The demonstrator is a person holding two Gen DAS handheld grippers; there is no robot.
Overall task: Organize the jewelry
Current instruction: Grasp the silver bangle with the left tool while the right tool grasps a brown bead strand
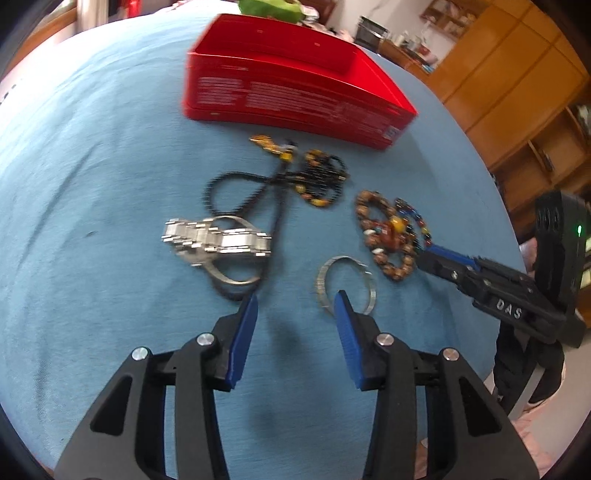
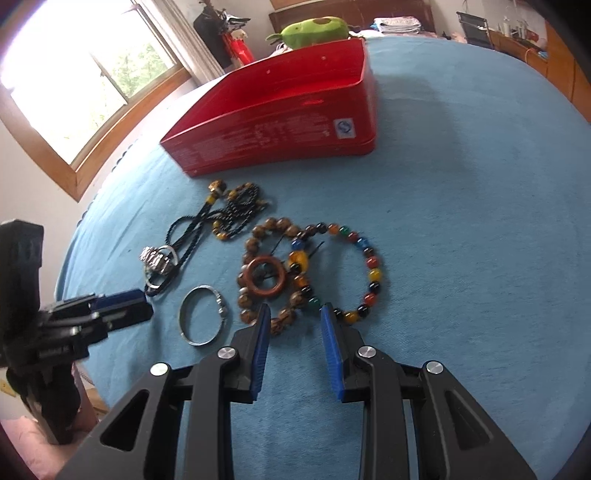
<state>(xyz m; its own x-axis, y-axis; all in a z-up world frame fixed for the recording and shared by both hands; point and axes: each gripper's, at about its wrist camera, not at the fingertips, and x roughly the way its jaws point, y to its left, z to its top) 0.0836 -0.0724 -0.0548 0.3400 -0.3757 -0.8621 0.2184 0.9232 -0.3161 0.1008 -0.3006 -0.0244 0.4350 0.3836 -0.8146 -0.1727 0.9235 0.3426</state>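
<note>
Jewelry lies on a blue cloth in front of an open red box (image 1: 291, 85) (image 2: 280, 114). A silver bangle (image 1: 345, 286) (image 2: 203, 315) lies nearest. A silver metal watch (image 1: 218, 240) (image 2: 159, 260) rests on a black cord necklace (image 1: 280, 177) (image 2: 221, 214). Brown wooden bead bracelets with a ring (image 1: 388, 236) (image 2: 264, 277) and a multicolour bead bracelet (image 2: 354, 269) lie beside them. My left gripper (image 1: 297, 306) is open and empty, its right finger over the bangle. My right gripper (image 2: 293, 314) is open and empty at the near edge of the bead bracelets.
The blue cloth (image 1: 92, 184) (image 2: 461, 203) covers a round table. A green plush toy (image 2: 316, 29) lies behind the box. A window (image 2: 85, 81) is at the left, wooden cabinets (image 1: 517, 85) at the right. The right gripper also shows in the left wrist view (image 1: 428, 254).
</note>
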